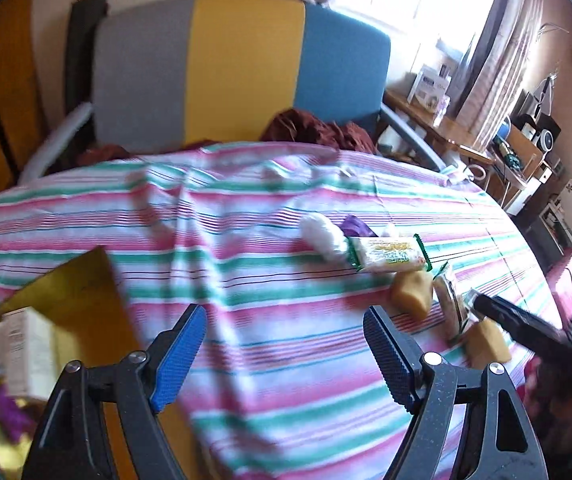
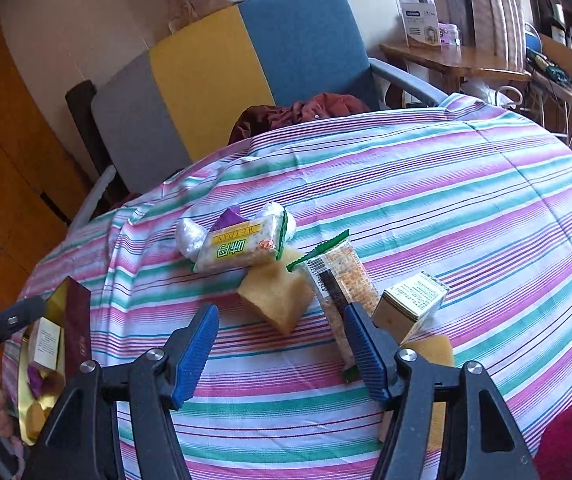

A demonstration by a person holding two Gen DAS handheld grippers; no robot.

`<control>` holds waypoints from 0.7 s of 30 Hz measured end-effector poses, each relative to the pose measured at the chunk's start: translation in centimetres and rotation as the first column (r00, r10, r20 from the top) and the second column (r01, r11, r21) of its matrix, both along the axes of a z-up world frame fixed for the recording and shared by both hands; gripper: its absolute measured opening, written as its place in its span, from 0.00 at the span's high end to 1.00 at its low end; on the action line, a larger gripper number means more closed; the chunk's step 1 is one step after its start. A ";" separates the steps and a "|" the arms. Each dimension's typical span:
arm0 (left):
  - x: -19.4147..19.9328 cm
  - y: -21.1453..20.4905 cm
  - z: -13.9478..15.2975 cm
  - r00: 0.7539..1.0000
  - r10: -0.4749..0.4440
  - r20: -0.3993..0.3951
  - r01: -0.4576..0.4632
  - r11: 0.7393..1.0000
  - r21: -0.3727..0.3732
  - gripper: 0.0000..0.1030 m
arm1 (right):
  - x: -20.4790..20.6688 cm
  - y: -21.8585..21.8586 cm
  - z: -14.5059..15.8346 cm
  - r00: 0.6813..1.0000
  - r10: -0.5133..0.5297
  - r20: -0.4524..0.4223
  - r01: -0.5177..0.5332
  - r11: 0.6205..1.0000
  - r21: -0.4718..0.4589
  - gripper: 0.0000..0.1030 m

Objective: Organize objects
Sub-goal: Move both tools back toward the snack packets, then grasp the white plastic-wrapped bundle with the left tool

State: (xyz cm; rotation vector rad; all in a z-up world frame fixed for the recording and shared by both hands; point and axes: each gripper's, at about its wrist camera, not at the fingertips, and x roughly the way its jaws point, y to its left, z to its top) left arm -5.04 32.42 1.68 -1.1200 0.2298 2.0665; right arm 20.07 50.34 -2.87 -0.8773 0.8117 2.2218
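Observation:
On the striped cloth lie a green-edged cracker pack (image 2: 240, 248), a yellow sponge cube (image 2: 276, 296), a second long cracker pack (image 2: 344, 280), a small white carton (image 2: 412, 304) and another sponge (image 2: 432, 350). My right gripper (image 2: 282, 346) is open just in front of the first sponge cube, empty. My left gripper (image 1: 286, 354) is open and empty over bare cloth; the snacks (image 1: 386, 256) lie to its right, and the right gripper's black fingers (image 1: 514, 316) reach in there. A gold-lined box (image 1: 70, 292) with a white carton (image 1: 22, 352) inside sits at the left.
The gold box with a dark red lid (image 2: 78, 328) is at the table's left edge, holding small items. A grey, yellow and blue chair (image 2: 222, 76) with dark red cloth stands behind the table. A wooden desk (image 2: 458, 60) with clutter is at the far right.

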 end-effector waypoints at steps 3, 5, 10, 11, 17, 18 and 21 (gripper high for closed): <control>-1.4 3.4 -1.7 0.998 0.000 0.062 0.001 1.000 -0.013 0.28 | -0.1 -0.2 0.0 1.000 0.019 -0.010 -0.019 1.000 -0.004 0.36; -2.4 5.6 -3.0 0.993 0.013 0.117 -0.010 1.000 -0.022 0.33 | -0.3 -0.3 -0.1 0.999 0.030 -0.017 -0.030 0.999 -0.009 0.36; -4.6 9.9 -5.7 0.978 0.036 0.206 -0.031 0.999 -0.026 0.35 | -0.5 -0.3 -0.3 0.998 0.052 -0.028 -0.052 0.998 -0.029 0.35; -5.1 10.7 -6.2 0.974 0.047 0.220 -0.042 0.999 -0.029 0.35 | -0.6 -0.3 -0.4 0.998 0.057 -0.028 -0.058 0.998 -0.034 0.35; -8.0 13.8 -9.0 0.944 0.118 0.307 -0.112 0.993 -0.038 0.33 | -1.1 -0.4 -0.8 0.997 0.080 -0.019 -0.081 0.995 -0.052 0.35; -8.4 14.2 -9.5 0.939 0.136 0.315 -0.128 0.991 -0.043 0.33 | -1.1 -0.4 -0.8 0.997 0.081 -0.019 -0.082 0.995 -0.053 0.35; -9.3 15.0 -10.9 0.928 0.155 0.338 -0.144 0.988 -0.058 0.36 | -1.1 -0.3 -0.9 0.997 0.077 -0.020 -0.078 0.995 -0.057 0.35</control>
